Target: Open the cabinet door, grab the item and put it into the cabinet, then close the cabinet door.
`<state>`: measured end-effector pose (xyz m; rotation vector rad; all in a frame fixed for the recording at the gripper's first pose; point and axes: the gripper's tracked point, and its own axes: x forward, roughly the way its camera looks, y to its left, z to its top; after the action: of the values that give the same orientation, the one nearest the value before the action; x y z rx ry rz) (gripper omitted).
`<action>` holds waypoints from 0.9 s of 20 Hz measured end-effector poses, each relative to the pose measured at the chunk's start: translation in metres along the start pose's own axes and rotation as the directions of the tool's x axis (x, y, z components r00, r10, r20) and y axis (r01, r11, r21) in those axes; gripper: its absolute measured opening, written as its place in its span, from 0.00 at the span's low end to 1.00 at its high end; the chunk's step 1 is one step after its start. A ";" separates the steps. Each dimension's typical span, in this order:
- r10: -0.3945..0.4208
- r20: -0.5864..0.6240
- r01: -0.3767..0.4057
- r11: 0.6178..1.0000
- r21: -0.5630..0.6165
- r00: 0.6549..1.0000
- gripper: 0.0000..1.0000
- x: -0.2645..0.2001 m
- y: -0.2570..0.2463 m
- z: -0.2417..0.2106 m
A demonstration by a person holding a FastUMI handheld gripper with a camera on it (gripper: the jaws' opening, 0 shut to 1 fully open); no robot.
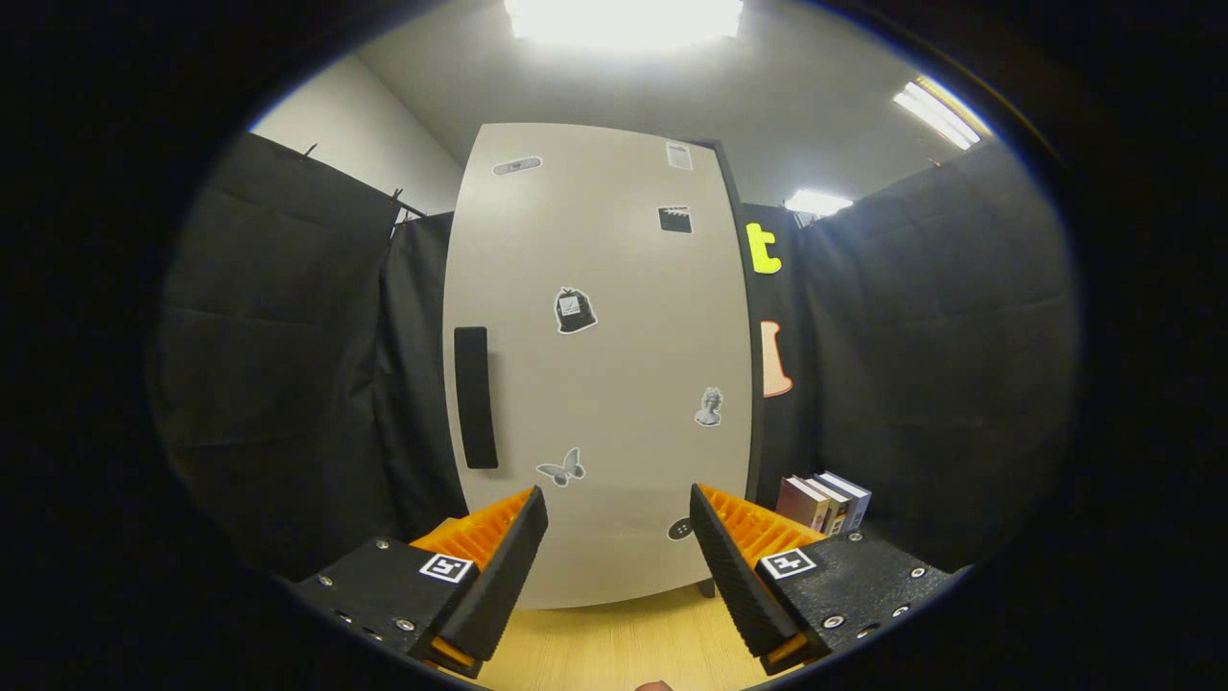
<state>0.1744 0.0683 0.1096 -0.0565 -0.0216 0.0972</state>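
Note:
A tall pale cabinet (pixel 614 384) stands on the wooden tabletop just beyond my fingers, its door shut. The door carries several small stickers and a black vertical handle (pixel 475 396) on its left side. My gripper (pixel 619 542) is open, with nothing between its fingers, and faces the lower part of the door. The handle lies up and to the left of my left finger. A few books (pixel 823 502) stand upright to the right of the cabinet, beyond my right finger.
The light wooden tabletop (pixel 624 643) runs under my fingers up to the cabinet's foot. Black cloth walls close in on the left and right. Bright ceiling lights shine above.

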 end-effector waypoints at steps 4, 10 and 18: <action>-0.017 0.018 0.017 1.000 0.006 1.000 0.93 -0.036 -0.017 0.006; -0.049 0.022 0.049 0.999 -0.001 0.999 0.93 -0.083 -0.037 0.002; -0.054 0.073 0.054 0.999 0.002 0.996 0.93 -0.144 -0.068 -0.009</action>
<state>0.0379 -0.0141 0.1018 -0.0525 -0.0960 0.0448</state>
